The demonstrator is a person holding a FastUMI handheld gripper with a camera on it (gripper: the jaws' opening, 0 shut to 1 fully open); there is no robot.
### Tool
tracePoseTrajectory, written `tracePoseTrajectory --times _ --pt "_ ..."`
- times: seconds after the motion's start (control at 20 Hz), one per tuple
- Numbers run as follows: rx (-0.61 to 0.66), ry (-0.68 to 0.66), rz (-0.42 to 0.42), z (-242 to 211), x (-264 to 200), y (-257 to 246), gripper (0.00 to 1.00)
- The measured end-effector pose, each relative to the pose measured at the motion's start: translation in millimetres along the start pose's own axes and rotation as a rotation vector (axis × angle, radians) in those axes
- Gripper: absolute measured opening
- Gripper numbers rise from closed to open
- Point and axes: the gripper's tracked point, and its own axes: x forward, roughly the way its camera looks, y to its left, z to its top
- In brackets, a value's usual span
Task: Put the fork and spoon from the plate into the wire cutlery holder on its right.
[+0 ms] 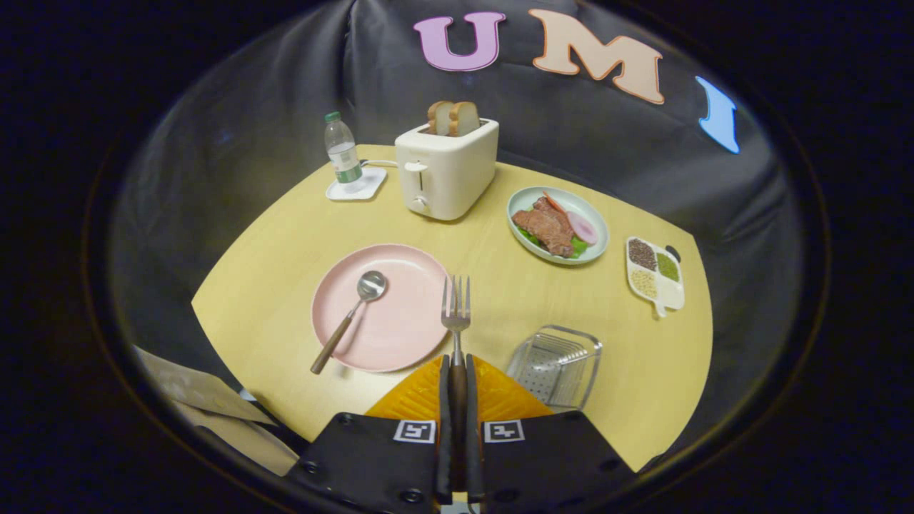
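Observation:
My gripper (457,360) is shut on the wooden handle of the fork (455,310), whose metal tines point forward, raised over the right rim of the pink plate (400,335). A spoon (348,319) with a wooden handle lies on that plate, bowl toward the far side, handle hanging over the near left rim. The wire cutlery holder (557,365) stands on the table just right of my fingers, lying low with its opening upward.
Beyond the plate stands a cream toaster (446,170) with two bread slices. A water bottle (343,151) on a white coaster is to its left. A green plate of food (558,225) and a divided seasoning dish (654,275) lie at the far right.

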Motion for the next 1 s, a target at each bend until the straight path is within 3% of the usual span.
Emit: tracePoseTrajectory --times 0.4,1.0 --pt "-0.043 0.069 -0.014 -24 -27 -58 0.11" --pt "-0.086 0.233 0.018 -56 -17 -81 0.11"
